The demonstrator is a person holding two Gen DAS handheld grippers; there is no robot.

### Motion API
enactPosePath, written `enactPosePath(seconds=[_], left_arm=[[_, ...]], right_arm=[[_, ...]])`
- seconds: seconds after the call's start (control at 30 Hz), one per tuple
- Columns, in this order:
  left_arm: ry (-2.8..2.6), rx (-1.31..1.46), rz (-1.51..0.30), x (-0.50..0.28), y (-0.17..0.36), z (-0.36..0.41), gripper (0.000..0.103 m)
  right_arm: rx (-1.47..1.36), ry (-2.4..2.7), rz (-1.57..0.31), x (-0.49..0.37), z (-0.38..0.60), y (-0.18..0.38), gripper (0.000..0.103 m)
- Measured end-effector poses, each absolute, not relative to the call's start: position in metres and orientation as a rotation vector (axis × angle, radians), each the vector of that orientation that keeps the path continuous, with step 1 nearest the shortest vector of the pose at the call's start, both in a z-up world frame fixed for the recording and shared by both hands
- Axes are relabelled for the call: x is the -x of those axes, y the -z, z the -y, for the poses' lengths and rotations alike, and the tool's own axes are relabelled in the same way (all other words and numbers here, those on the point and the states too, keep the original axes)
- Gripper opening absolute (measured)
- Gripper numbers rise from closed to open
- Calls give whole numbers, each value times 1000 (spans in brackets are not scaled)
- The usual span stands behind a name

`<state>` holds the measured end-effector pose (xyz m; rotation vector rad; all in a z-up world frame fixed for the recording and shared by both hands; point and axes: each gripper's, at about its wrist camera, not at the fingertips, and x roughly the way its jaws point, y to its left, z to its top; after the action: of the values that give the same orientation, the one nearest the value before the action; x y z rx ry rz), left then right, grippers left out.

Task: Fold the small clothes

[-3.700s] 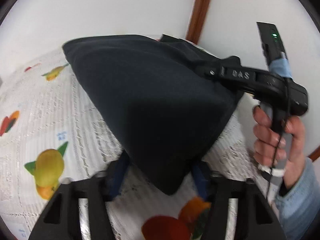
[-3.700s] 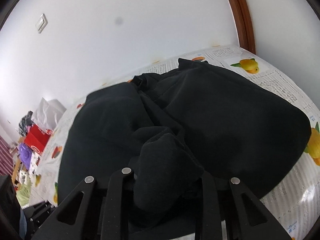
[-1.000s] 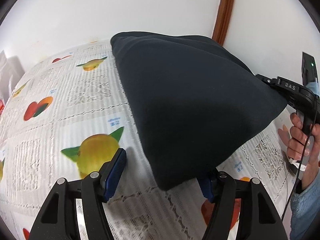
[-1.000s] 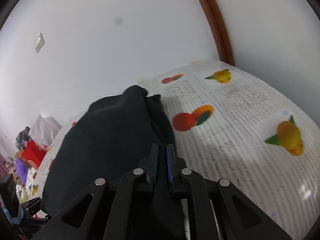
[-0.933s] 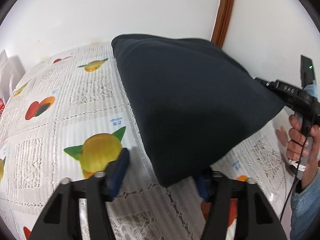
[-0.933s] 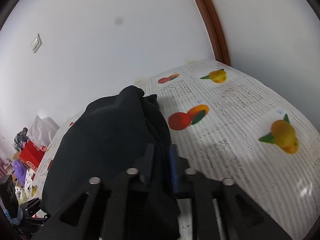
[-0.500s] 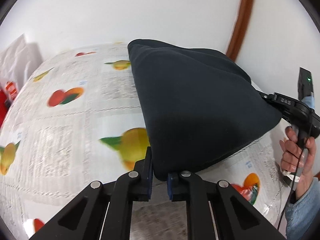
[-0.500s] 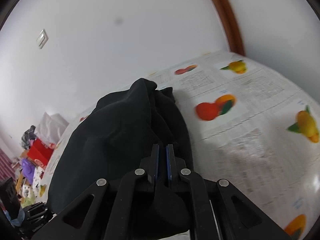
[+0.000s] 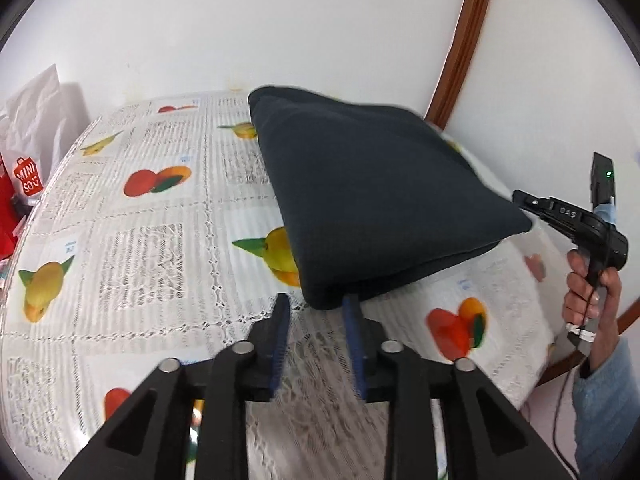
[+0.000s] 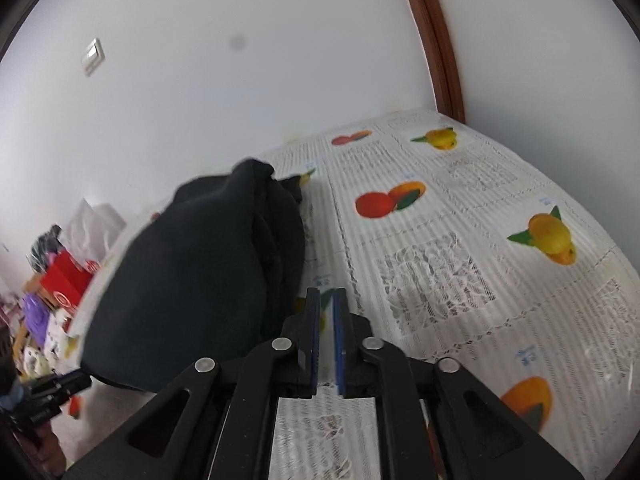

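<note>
On tablecloth (image 9: 160, 248): folded dark garment (image 9: 372, 200); bare cloth beside its edges.

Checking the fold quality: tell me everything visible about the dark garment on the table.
The dark garment is a navy-black, soft, fleece-like piece folded into a thick, roughly square bundle. It lies on the fruit-print tablecloth, layered edges toward the right gripper. Its near corner sits at the left gripper, between parted fingers; neither grips it.

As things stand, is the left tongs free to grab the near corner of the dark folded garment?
Probably yes. The left tongs have just been opening, and the dark garment's near corner sits right at their tips with only bare tablecloth around.
</note>
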<state>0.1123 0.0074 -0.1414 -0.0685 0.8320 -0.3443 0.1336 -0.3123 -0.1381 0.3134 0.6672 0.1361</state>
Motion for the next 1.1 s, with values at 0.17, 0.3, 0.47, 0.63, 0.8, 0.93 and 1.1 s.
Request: enactPosePath(seconds=[0.17, 0.3, 0.47, 0.63, 0.8, 0.93, 1.1], left_arm=[[355, 52, -783, -121, 119, -4, 40], [346, 19, -807, -151, 122, 11, 40], [367, -64, -933, -174, 156, 25, 43], [394, -46, -921, -175, 141, 20, 44], [346, -34, -897, -198, 129, 17, 47], [354, -8, -908, -218, 134, 21, 47], [395, -34, -922, -227, 142, 25, 50]], right_arm=[[-220, -191, -624, -124, 278, 117, 15], [-58, -185, -670, -130, 244, 132, 16], [39, -158, -747, -132, 245, 143, 28], [68, -147, -723, -146, 250, 112, 49], [21, -171, -771, -206, 247, 102, 51], [-61, -241, -894, -263, 241, 119, 47], [-120, -348, -826, -268, 255, 123, 7]])
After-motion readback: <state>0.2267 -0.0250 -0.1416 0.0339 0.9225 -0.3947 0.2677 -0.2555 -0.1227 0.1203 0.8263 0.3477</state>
